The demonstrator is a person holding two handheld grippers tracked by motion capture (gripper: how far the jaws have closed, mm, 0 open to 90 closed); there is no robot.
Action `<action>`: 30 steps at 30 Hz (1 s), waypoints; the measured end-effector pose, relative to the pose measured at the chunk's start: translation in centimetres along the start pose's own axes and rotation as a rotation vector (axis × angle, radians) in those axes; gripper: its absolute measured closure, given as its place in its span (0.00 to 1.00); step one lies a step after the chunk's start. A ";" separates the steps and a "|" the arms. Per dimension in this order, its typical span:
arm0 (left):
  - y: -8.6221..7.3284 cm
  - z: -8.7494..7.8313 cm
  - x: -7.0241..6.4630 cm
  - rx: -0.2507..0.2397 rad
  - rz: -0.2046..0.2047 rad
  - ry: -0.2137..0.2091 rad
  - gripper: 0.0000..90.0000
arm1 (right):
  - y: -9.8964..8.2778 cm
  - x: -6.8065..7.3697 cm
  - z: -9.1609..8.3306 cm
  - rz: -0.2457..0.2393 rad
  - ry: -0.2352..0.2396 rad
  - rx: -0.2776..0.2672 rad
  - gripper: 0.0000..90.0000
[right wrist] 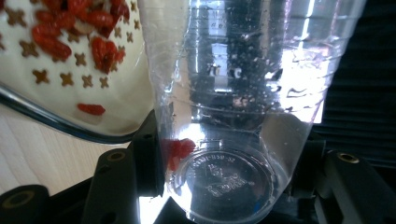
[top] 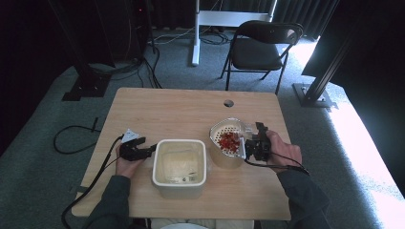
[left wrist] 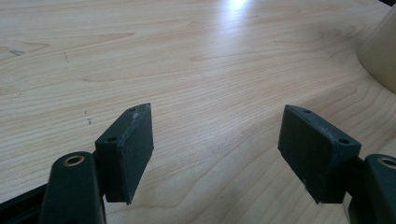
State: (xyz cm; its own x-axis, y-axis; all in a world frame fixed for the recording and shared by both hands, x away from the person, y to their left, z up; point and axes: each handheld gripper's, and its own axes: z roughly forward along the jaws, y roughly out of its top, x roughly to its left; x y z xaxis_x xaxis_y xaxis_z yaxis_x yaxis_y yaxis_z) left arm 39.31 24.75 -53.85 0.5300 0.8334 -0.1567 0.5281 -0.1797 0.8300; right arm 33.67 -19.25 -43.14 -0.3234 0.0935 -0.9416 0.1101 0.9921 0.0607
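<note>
A clear plastic cup (right wrist: pixel 233 107) is clamped between the jaws of the right gripper (top: pixel 252 143), tipped on its side, long axis roughly level, mouth turned left over the strainer (top: pixel 228 138) holding red berries (top: pixel 229 140). A few berries are seen stuck near the cup's base. The left gripper (left wrist: pixel 217 140) is held released beside the square tub (top: pixel 179 164).

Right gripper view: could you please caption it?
Hand-held gripper clamps clear plastic cup, tipped toward strainer of red berries.

berries (top: pixel 229 140) in strainer (top: pixel 220 128), tub (top: pixel 179 182) left
</note>
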 end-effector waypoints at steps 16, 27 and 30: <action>0.0 0.0 0.0 0.002 0.002 0.001 0.30 | -0.5 -1.8 -0.6 0.480 0.210 -0.222 0.48; 0.0 0.0 0.0 0.001 0.003 -0.001 0.30 | -1.1 -2.7 -1.3 0.765 0.417 -0.397 0.48; 0.0 0.0 0.0 0.001 0.002 -0.002 0.30 | -1.0 -2.9 -1.6 0.829 0.474 -0.445 0.48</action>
State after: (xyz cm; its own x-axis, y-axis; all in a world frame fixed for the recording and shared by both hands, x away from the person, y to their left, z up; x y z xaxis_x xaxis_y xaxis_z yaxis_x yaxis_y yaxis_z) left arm 39.32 24.73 -53.87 0.5323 0.8321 -0.1556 0.5274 -0.1823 0.8298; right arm 32.97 -20.42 -39.90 -0.6500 0.6846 -0.3298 0.1413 0.5353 0.8327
